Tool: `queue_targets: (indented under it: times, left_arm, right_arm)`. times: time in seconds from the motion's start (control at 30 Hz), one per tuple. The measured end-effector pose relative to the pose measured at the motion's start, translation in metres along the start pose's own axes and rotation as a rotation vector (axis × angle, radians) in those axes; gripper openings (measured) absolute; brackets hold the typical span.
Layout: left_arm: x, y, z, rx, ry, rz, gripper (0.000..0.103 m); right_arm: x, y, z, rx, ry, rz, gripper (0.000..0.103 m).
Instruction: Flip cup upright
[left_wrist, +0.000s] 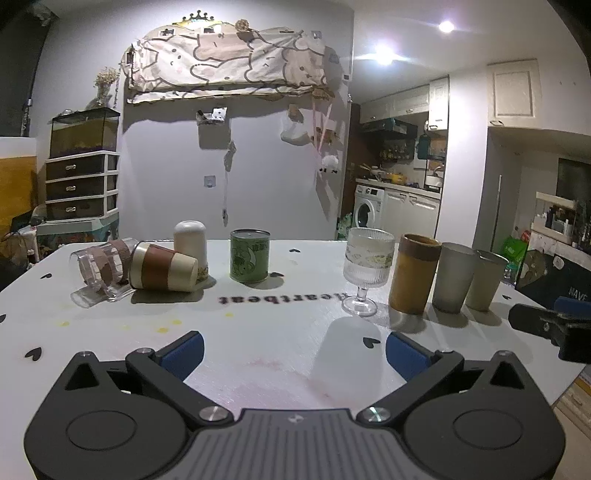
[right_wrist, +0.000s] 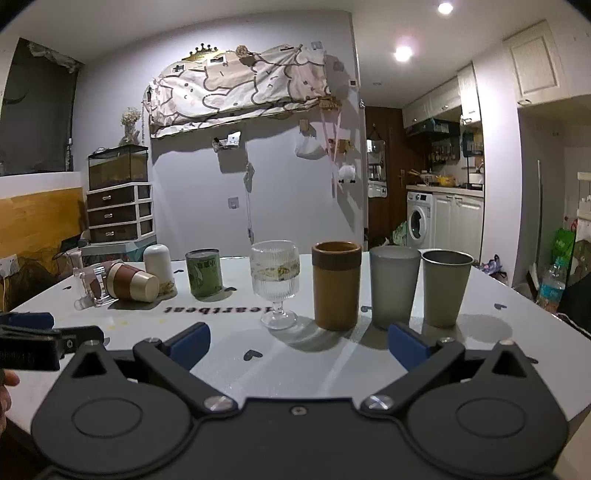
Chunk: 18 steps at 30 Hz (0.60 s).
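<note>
A brown-banded cream cup (left_wrist: 162, 266) lies on its side at the table's far left, its base pointing right; it also shows in the right wrist view (right_wrist: 131, 282). A clear glass mug (left_wrist: 101, 271) lies on its side just left of it, touching it. A white cup (left_wrist: 190, 240) stands upside down behind them. My left gripper (left_wrist: 293, 354) is open and empty, low over the table's near edge. My right gripper (right_wrist: 297, 343) is open and empty, in front of the upright cups.
A green can (left_wrist: 250, 254) stands mid-table. Upright at the right are a ribbed stemmed glass (left_wrist: 365, 269), a tan cup (left_wrist: 413, 278), a frosted grey cup (left_wrist: 452, 275) and a metal cup (left_wrist: 485, 278). The white table (left_wrist: 280, 369) has black hearts.
</note>
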<state>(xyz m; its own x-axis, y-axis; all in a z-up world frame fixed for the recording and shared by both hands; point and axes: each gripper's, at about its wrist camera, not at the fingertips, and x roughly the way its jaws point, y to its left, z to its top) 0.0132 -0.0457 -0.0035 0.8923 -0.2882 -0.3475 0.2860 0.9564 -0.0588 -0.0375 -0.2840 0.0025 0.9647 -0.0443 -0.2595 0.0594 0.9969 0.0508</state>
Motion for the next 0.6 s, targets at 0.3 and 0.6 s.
queue_targets:
  times: [0.3, 0.6]
  left_arm:
    - [-0.0040, 0.0008, 0.0011, 0.002, -0.011, 0.012, 0.103]
    - [-0.0058, 0.0028, 0.0011, 0.002, -0.016, 0.013, 0.103]
  right_arm:
    - [-0.0026, 0.0025, -0.0007, -0.006, -0.003, 0.002, 0.103]
    - [-0.0036, 0.0045, -0.0009, -0.014, -0.003, 0.004, 0.103]
